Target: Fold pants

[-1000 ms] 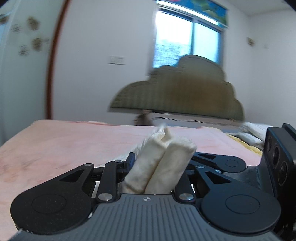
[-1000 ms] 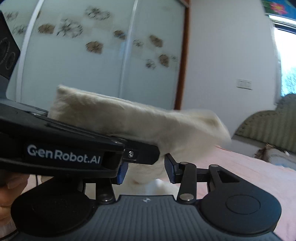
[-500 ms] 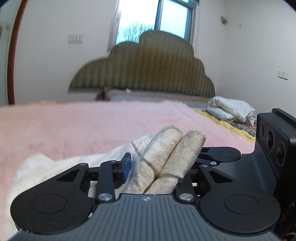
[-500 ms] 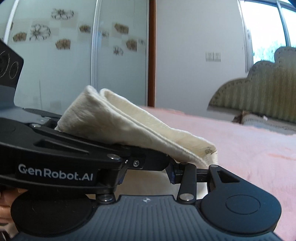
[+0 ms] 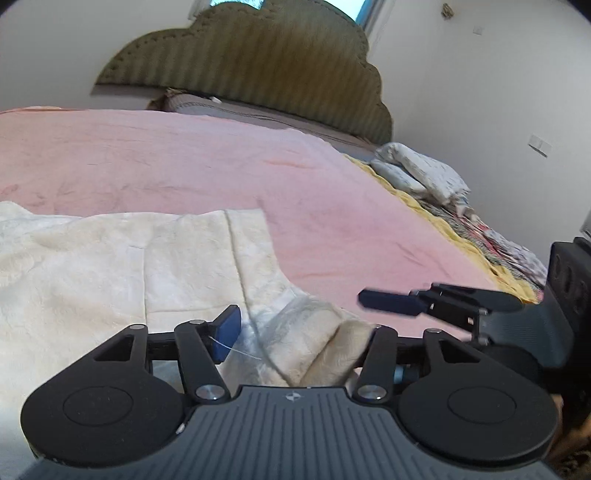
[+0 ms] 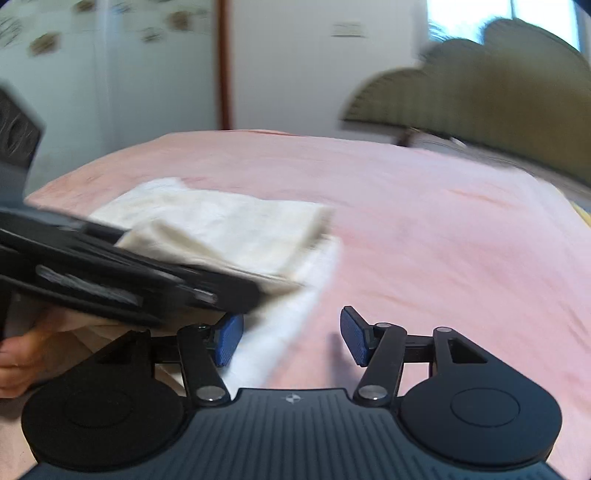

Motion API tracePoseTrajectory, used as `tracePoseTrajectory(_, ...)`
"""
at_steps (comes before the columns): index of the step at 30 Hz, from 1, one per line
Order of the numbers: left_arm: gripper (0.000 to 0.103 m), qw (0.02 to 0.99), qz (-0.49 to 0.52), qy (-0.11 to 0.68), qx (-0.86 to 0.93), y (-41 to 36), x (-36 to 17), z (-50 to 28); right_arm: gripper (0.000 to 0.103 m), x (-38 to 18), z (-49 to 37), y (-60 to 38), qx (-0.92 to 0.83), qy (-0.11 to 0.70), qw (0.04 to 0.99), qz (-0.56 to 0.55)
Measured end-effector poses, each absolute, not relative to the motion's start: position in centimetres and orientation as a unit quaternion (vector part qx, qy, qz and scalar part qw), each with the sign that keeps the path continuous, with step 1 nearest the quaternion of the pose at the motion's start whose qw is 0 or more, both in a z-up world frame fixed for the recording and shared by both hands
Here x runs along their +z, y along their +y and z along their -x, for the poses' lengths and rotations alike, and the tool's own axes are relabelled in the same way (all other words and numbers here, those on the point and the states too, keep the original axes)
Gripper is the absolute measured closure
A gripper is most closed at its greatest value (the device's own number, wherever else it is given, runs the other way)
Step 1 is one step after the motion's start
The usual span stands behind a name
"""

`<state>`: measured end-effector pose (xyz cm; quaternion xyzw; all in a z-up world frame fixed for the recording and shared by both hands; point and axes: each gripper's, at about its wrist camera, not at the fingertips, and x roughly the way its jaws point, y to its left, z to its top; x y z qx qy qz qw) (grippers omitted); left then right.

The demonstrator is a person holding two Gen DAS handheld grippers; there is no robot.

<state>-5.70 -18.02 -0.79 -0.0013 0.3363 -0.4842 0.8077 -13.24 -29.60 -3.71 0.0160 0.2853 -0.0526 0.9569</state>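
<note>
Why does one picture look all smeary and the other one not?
Right wrist view: the camera is moving, so the headboard, wardrobe doors and the left gripper crossing it streak. Left wrist view: mostly sharp, the cream pants crisp; the fisheye lens bends the pink blanket.

Bedspread: a pink cover (image 5: 184, 166) filled the middle of both views.
Headboard: an olive, scalloped, ribbed panel (image 5: 258, 66) stood at top centre of the left view.
Bedding pile: a folded white quilt (image 5: 417, 171) lay at right, on a yellow-edged patterned blanket (image 5: 480, 236).
Wardrobe: pale flowered doors (image 6: 92, 74) stood at upper left of the right view.
Wall switch: a plate (image 6: 349, 29) sat at top centre.
</note>
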Motion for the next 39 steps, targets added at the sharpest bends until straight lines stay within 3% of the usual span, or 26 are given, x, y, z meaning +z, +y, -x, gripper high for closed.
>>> tracePoseTrajectory(2, 0.045, 0.799, -0.012, 0.332, -0.501, -17.1, 0.5, 5.6, 0.046, -2.8, 14.1, -30.5, -0.098, 0.275, 0.956, -0.028)
tracePoseTrajectory(5, 0.034, 0.82, -0.005, 0.293, -0.491, -14.4, 2.8, 4.3, 0.044, -0.8, 14.9, -31.7, -0.166, 0.225, 0.958, -0.067)
tracePoseTrajectory(9, 0.032, 0.881, -0.01, 0.263, -0.393, -11.0, 4.5, 0.0, 0.044, 1.3, 12.6, -30.3, -0.103, 0.178, 0.974, -0.093)
tracePoseTrajectory(14, 0.032, 0.889, -0.052, 0.316, -0.328, -10.5, 2.4, -5.1, 0.046, 0.9, 5.8, -24.7, 0.017, 0.247, 0.969, -0.005)
tracePoseTrajectory(18, 0.031, 0.883, -0.096, 0.339, -0.31, -11.9, -0.6, -7.2, 0.048, -1.9, 0.9, -22.9, -0.016, 0.335, 0.939, 0.083)
tracePoseTrajectory(23, 0.033, 0.892, -0.076, 0.312, -0.319, -10.3, 0.7, -5.2, 0.047, -1.4, 3.0, -23.0, -0.054, 0.314, 0.945, 0.068)
tracePoseTrajectory(28, 0.032, 0.878, -0.058, 0.329, -0.343, -8.8, 0.6, -2.1, 0.046, -1.1, 7.2, -21.3, 0.025, 0.303, 0.952, 0.046)
tracePoseTrajectory(31, 0.03, 0.874, -0.096, 0.331, -0.343, -10.0, -1.5, -1.1, 0.042, -4.0, 7.4, -20.3, 0.015, 0.342, 0.935, 0.09)
tracePoseTrajectory(34, 0.031, 0.88, -0.117, 0.315, -0.335, -10.4, -1.2, 0.1, 0.041, -4.1, 7.1, -21.8, -0.012, 0.334, 0.941, 0.042)
tracePoseTrajectory(37, 0.03, 0.877, -0.086, 0.321, -0.346, -9.6, -0.2, 1.1, 0.041, -3.0, 8.4, -20.8, -0.023, 0.314, 0.948, 0.045)
tracePoseTrajectory(39, 0.022, 0.881, -0.086, 0.316, -0.342, -9.4, -0.4, 1.9, 0.04, -2.7, 9.0, -20.4, 0.004, 0.302, 0.953, 0.024)
